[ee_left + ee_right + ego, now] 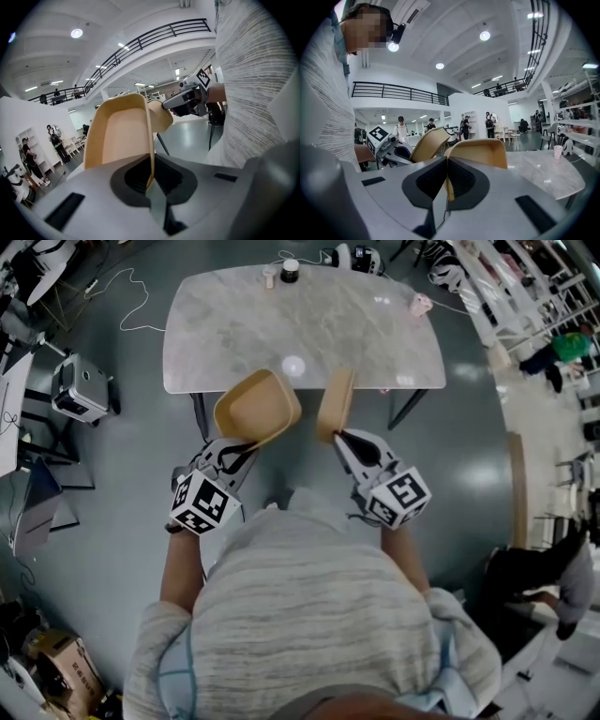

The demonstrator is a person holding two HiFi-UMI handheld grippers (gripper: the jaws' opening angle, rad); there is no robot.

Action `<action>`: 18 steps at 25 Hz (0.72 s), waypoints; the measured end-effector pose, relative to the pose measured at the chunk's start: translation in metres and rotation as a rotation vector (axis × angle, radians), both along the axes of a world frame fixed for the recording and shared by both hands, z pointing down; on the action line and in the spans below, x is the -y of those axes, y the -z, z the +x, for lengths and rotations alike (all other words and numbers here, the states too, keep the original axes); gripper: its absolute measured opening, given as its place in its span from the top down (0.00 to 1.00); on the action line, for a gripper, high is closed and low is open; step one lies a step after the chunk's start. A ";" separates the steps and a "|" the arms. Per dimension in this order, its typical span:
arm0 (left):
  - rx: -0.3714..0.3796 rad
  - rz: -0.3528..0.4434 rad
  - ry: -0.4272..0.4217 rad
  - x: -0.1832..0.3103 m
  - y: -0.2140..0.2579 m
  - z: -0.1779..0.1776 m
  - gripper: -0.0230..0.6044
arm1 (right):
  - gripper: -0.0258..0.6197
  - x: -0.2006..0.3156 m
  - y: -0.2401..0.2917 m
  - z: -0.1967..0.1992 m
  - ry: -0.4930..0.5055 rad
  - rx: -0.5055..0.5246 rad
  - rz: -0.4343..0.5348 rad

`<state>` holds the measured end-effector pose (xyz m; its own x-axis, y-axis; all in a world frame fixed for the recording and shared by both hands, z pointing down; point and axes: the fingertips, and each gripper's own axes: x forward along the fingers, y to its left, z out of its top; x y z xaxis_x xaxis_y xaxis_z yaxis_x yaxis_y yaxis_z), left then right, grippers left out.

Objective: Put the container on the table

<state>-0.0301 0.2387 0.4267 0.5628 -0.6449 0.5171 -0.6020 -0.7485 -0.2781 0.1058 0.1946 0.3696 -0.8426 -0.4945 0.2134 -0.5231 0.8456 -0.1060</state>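
The left gripper (234, 451) is closed hard on the side wall of a tan container (258, 409), pinching it between the jaws. The container juts out just past them, tilted, with its hollow facing up. The right gripper (342, 439) is clamped the same way on a second container (335, 404). Both containers are held in the air at the near edge of the table (375, 343). The head view shows the second container edge-on; the right gripper view shows its hollow.
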 end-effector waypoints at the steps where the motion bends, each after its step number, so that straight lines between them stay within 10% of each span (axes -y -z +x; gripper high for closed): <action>1: -0.004 -0.004 0.000 0.004 -0.001 -0.002 0.95 | 0.94 0.006 -0.001 -0.002 -0.001 -0.003 -0.004; 18: -0.009 -0.066 0.033 0.134 -0.020 -0.038 0.95 | 0.94 0.149 -0.022 -0.041 0.038 -0.022 -0.052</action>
